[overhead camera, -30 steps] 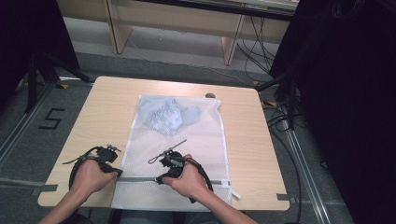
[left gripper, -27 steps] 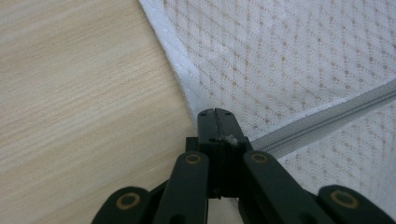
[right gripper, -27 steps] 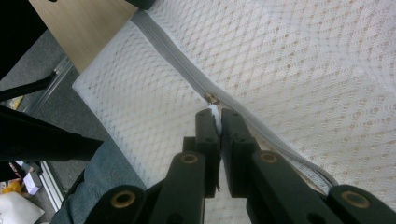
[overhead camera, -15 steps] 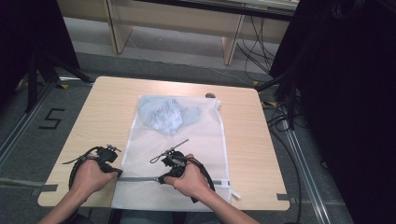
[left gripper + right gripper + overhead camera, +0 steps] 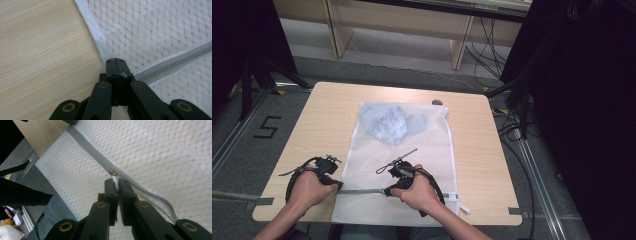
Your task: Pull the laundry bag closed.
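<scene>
A white mesh laundry bag [image 5: 412,150] lies flat on the wooden table [image 5: 327,115], with a light blue garment [image 5: 389,122] inside its far end. A grey zipper [image 5: 359,191] runs across the bag's near end. My left gripper [image 5: 337,185] is shut on the bag's left edge [image 5: 100,45], at the end of the zipper [image 5: 175,61]. My right gripper [image 5: 387,191] is shut on the white pull tab of the zipper slider [image 5: 113,172], with the tab pinched between its tips [image 5: 114,181]. Beyond the slider the zipper tape [image 5: 160,201] looks parted.
The bag's near edge hangs over the table's front edge, above the person's lap [image 5: 52,220]. A small dark object [image 5: 437,102] lies at the far edge of the table. Cables [image 5: 512,125] and black stands are on the floor to the right.
</scene>
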